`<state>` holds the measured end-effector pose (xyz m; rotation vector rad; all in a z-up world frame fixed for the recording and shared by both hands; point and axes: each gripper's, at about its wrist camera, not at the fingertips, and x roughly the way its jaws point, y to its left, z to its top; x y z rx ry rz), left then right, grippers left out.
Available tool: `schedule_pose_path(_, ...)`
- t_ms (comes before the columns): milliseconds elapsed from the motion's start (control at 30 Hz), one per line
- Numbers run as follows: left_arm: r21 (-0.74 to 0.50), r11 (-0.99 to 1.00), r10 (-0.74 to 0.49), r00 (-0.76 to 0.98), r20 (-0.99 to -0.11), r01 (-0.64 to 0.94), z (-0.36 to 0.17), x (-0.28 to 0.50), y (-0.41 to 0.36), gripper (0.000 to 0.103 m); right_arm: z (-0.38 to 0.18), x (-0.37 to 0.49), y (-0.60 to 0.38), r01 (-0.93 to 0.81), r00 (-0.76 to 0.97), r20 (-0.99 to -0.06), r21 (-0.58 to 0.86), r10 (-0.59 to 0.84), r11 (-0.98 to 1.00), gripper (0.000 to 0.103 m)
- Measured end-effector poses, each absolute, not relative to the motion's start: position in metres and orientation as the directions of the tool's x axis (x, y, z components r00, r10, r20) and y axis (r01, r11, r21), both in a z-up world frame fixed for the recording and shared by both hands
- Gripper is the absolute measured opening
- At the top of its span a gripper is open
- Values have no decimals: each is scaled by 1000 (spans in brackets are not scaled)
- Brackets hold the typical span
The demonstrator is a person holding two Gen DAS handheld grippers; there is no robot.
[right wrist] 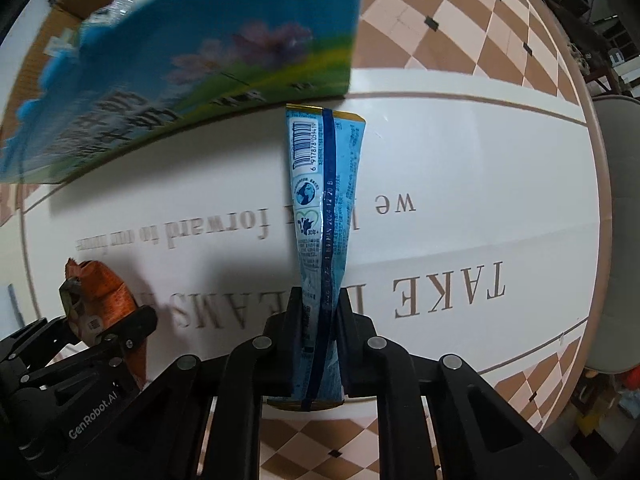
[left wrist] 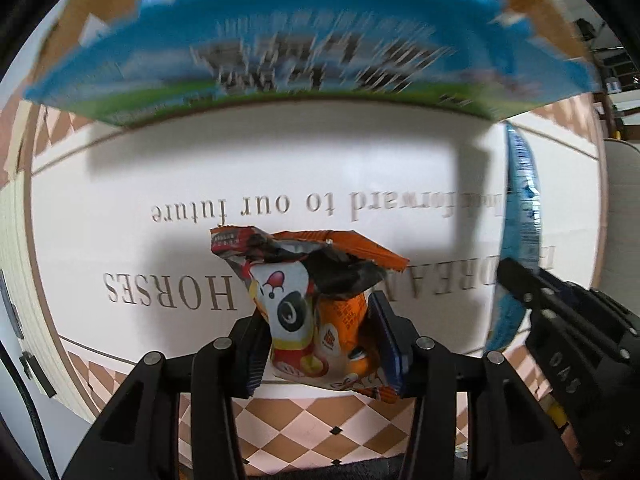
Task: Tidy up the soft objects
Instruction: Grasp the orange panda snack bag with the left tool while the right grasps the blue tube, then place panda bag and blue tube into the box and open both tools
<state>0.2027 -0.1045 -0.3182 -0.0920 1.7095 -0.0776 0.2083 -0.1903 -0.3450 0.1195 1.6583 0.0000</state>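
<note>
Counter (left wrist: 280, 168) cloth, white with grey lettering and a checkered border, spreads beneath both grippers. Ahead of them stands a blue-and-green printed box (left wrist: 272, 52), blurred. Left gripper (left wrist: 320, 344) is clenched on an orange snack packet (left wrist: 308, 300), crumpled between its fingers. To its right, the right gripper (right wrist: 320, 344) clamps a long blue sachet (right wrist: 324, 216) pointing forward.
</note>
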Motion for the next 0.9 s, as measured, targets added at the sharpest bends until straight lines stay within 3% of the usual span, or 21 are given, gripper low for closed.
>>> schedule_pose_path(200, -148, 988, -146, -60, -987, 33, -260, 197, -109, 44, -292, 196, -174, 45, -10, -990, 141, 142, 989, 15)
schedule_pose_path(533, -239, 967, -243, 45, -969, 84, -175, 237, -89, 44, -181, 228, -241, 17, 139, -955, 269, 264, 963, 15)
schedule_pose_path(667, -301, 953, -302, 19, -953, 39, -184, 288, -75, 44, -148, 254, -245, 25, 175, -940, 303, 294, 953, 15)
schedule_pose_path(900, -326, 943, -331, -107, -937, -61, -237, 381, -55, 44, -181, 340, -227, 118, 127, -948, 308, 293, 944, 15)
